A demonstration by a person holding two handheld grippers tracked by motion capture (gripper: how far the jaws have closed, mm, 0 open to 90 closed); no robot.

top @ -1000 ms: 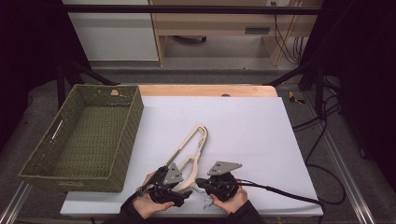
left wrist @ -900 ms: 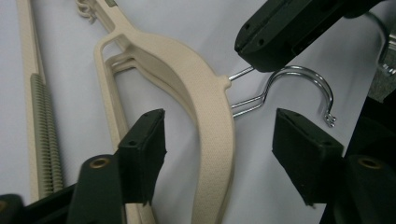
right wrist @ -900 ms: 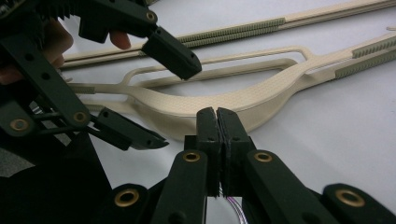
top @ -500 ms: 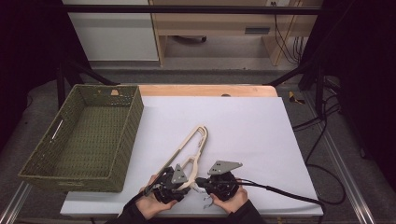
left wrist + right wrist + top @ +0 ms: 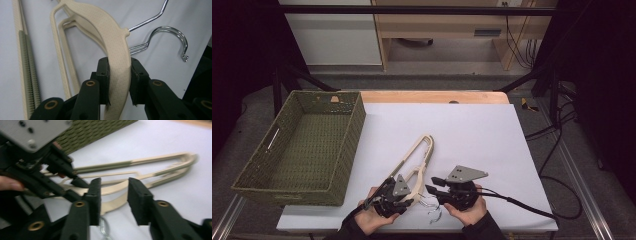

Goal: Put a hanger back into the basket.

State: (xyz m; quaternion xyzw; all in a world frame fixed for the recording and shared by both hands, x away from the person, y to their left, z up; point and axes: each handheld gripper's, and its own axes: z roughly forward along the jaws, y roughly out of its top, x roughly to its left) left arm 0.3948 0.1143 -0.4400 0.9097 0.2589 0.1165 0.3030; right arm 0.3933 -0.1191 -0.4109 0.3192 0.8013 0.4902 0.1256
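Two cream hangers [image 5: 419, 150] lie stacked at the near middle of the white table, their wire hooks [image 5: 434, 212] by the front edge. My left gripper [image 5: 411, 186] has just been closing and is shut on the upper hanger's broad shoulder [image 5: 110, 32], pads pressed on both sides [image 5: 120, 61]. A chrome hook [image 5: 172, 35] curls to the right of it. My right gripper [image 5: 433, 184] hovers just right of the left one, pointing left. Its jaws have just been opening and stand open [image 5: 113, 182] above the cream hanger arm [image 5: 117, 186], touching nothing.
A green woven basket [image 5: 357, 117] stands empty at the table's left side, and its wall [image 5: 95, 130] is seen beyond the left gripper. The white sheet [image 5: 482, 135] stretches far and right of the hangers. Cables trail off the right edge.
The left jaws closed onto the hanger's shoulder. The right gripper let go, opened its jaws and rose a little. The hangers stayed where they were.
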